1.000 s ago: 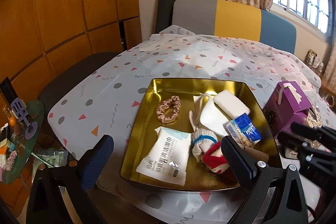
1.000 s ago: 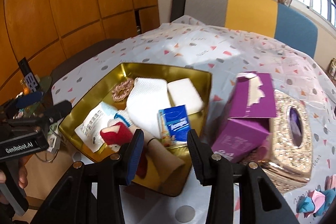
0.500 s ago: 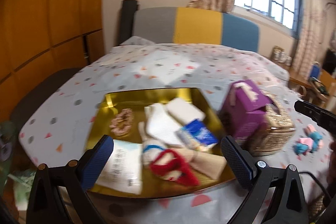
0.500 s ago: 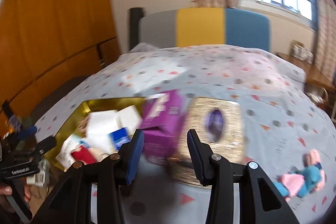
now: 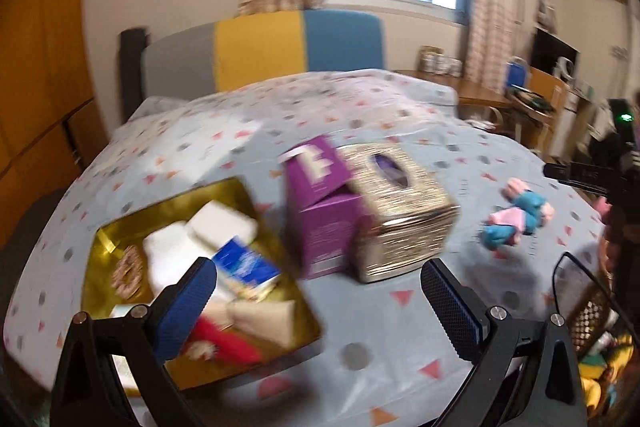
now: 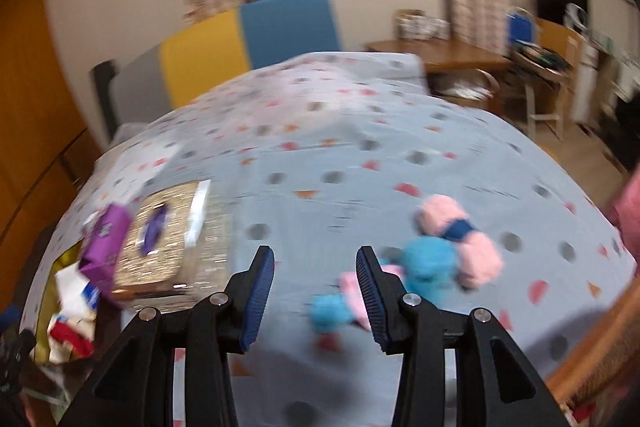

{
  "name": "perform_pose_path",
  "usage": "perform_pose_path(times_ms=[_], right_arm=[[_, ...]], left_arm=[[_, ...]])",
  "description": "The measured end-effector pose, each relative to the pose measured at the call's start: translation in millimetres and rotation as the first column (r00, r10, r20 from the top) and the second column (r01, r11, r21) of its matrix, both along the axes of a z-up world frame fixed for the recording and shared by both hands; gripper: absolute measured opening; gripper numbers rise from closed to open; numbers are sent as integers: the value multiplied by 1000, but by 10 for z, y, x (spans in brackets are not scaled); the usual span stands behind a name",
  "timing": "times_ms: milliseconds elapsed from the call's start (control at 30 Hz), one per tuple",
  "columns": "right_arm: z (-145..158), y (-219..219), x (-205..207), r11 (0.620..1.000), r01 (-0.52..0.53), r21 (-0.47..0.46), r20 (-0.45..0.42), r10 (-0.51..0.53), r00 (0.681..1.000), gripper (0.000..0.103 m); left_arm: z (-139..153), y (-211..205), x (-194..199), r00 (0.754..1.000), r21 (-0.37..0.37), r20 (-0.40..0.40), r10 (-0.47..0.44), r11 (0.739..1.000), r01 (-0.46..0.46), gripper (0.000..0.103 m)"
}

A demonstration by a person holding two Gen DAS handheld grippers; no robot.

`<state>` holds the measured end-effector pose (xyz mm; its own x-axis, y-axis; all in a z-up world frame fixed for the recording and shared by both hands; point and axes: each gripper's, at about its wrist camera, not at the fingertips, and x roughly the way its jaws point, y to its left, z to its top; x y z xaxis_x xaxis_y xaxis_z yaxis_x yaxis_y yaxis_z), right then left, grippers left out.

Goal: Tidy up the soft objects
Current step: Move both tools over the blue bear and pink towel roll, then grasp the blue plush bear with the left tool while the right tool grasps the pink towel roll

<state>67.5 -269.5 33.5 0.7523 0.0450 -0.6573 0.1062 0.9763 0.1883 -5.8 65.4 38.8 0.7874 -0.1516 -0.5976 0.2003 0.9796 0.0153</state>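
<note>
Right tool [image 6: 315,285] gaping empty, fuzzy pink-and-blue plush [image 6: 432,259] at its two o'clock, left tool [image 5: 318,291] wide, shiny gold tray [image 5: 105,239] at nine.

Pink-and-blue fuzzy plush toy [image 6: 436,259] lies on the spotted grey bedspread, right side, well apart from the tray, blurred. Shiny gold rectangular tray [image 5: 105,235] on the left holds a folded white cloth [image 5: 168,259], white pad [image 5: 222,227], blue tissue pack [image 5: 246,265], pink scrunchie [image 5: 128,271], red-and-white sock [image 5: 222,345], beige fabric piece [image 5: 266,317].
</note>
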Motion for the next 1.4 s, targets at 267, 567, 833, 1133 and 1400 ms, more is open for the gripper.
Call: perform_pose_path(times_ms=[267,567,833,1133,1400], right_arm=[[-14,-642,-225,983,181,27,-8,-181,983,43],[-33,-950,-341,966,253,46,-14,-253,967,43],[-23,-1107,-407,956,286,61,-6,-286,958,43],[-96,-1312,-457,944,317,90,-25,-316,948,43],[-127,-1422,-430,946,306,104,-45,-303,952,43]], left_arm=[[104,-790,123,973,22,-9,-229,973,229,103],[39,-1477,257,932,65,-60,-357,931,360,102],[-158,-2002,481,883,68,-129,-452,884,462,96],[-660,-2645,844,813,115,-251,-525,818,564,80],[-985,-3060,1244,792,136,-311,-526,800,585,78]])
